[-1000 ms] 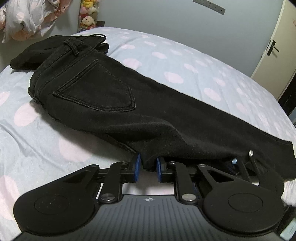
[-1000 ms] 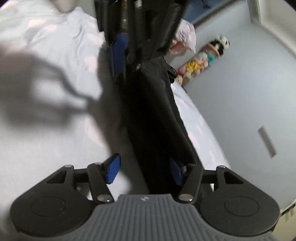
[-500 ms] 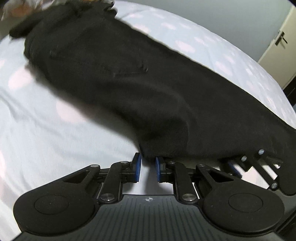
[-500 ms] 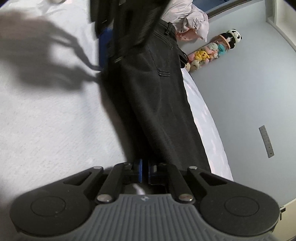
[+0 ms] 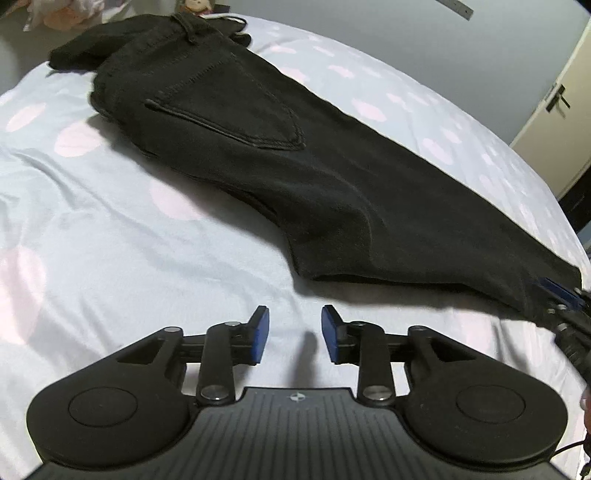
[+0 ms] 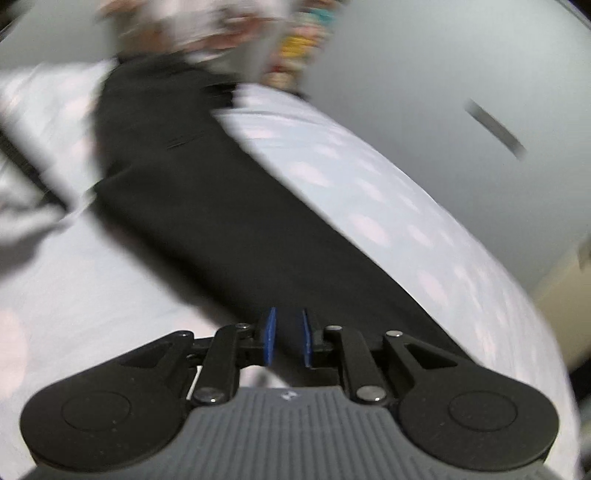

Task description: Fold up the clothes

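Black jeans (image 5: 280,155) lie folded lengthwise on the bed, waistband at the far left, legs running to the right. My left gripper (image 5: 294,334) is open and empty, just short of the jeans' near edge. My right gripper (image 6: 287,341) is at the leg end of the jeans (image 6: 207,206); its blue pads stand close together with dark cloth between them, and the view is blurred. It also shows at the right edge of the left wrist view (image 5: 557,295), at the leg hem.
The bed has a pale blue sheet with pink dots (image 5: 110,229). Bundled bedding and plush toys (image 5: 66,11) sit at the far end by the grey wall. A cream door (image 5: 554,85) is at the right.
My left gripper has opened, let go of the jeans' edge and drawn back. The jeans now rest flat on the bed. My right gripper stays at the leg end and its view has swung.
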`<action>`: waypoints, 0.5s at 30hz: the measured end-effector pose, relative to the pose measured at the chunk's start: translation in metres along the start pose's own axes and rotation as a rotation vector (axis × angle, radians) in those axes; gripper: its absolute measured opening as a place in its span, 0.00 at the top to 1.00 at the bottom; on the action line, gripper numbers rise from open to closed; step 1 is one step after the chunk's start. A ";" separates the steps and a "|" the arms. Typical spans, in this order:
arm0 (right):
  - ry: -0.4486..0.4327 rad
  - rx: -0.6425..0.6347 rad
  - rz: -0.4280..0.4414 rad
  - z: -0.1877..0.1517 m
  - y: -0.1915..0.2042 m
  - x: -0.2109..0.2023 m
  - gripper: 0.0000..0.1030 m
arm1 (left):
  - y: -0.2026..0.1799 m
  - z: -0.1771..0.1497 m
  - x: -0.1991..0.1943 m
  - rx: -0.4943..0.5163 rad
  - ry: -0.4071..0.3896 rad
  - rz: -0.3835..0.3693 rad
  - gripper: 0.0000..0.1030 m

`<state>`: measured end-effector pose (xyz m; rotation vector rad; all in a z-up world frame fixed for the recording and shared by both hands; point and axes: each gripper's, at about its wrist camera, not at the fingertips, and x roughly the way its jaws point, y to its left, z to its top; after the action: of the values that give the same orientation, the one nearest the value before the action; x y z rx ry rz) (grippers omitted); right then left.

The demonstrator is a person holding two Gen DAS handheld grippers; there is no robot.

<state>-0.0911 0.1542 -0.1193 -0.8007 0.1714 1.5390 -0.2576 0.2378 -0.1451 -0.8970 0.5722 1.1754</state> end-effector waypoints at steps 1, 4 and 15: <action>0.018 0.072 -0.009 -0.006 -0.018 -0.003 0.83 | 0.002 0.002 -0.003 -0.015 -0.007 0.000 0.60; 0.073 0.281 -0.040 -0.027 -0.074 -0.010 0.74 | 0.004 0.007 -0.011 -0.045 -0.034 -0.012 0.52; 0.143 1.148 -0.221 -0.184 -0.281 -0.056 0.56 | -0.016 0.014 0.003 0.029 -0.024 -0.041 0.46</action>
<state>0.2338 0.0512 -0.1251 0.0063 0.9365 0.9265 -0.2429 0.2494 -0.1348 -0.8651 0.5481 1.1365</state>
